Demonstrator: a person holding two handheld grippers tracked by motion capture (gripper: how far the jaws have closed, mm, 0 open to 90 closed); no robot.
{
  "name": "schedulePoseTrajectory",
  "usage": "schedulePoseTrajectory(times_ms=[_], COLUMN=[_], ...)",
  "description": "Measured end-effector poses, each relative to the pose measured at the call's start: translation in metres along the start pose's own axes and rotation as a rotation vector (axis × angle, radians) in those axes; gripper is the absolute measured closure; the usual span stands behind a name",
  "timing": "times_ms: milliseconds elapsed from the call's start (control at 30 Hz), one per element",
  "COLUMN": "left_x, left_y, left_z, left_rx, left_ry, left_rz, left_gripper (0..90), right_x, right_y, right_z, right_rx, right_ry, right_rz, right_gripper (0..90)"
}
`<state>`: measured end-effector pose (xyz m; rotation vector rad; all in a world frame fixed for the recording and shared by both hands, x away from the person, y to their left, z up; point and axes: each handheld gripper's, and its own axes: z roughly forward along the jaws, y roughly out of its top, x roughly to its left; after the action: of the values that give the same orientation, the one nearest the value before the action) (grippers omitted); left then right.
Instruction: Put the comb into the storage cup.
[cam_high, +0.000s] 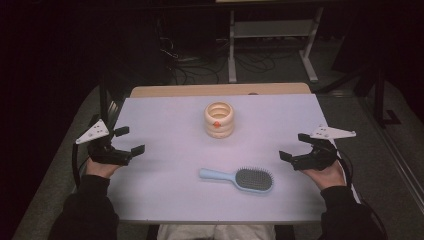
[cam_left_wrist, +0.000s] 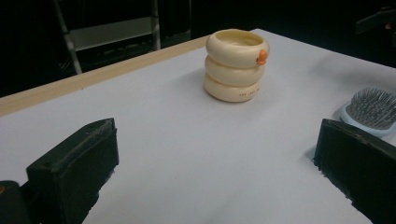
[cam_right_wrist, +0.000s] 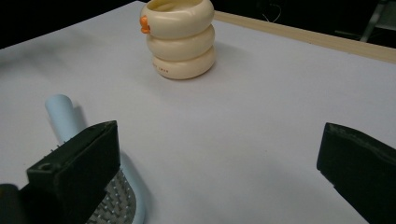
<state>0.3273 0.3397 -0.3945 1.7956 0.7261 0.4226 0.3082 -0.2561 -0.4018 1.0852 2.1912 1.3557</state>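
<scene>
While both grippers (cam_high: 129, 140) (cam_high: 292, 146) gape empty at table (cam_high: 165, 195) edges, hairbrush (cam_high: 240, 178) lies btwn.

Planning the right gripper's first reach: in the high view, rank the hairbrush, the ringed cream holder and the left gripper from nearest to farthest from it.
From the right gripper:
1. Hairbrush, just inward, at the near edge.
2. Ringed cream holder, farther back, mid-table.
3. Left gripper, across at the opposite edge.

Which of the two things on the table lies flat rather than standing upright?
The light blue hairbrush lies flat, bristles up; the cream ringed holder stands upright farther back.
</scene>
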Motion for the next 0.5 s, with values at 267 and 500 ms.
schedulePoseTrajectory(times_ms=[267,500], left_x=[-0.012,-0.016], left_y=[0.016,0.026], left_z=[0.009,0.025], left_rx=[-0.001,0.032], left_ry=[-0.050,-0.082], left_rz=[0.043,0.066], left_gripper=[0.0,0.0], right_x=[-0.003,-0.005], right_y=[-0.002,-0.003], right_z=[0.001,0.001], right_rx=[0.007,0.015], right_ry=[-0.001,0.000], right_rz=[0.014,0.017], right_gripper=[0.0,0.0])
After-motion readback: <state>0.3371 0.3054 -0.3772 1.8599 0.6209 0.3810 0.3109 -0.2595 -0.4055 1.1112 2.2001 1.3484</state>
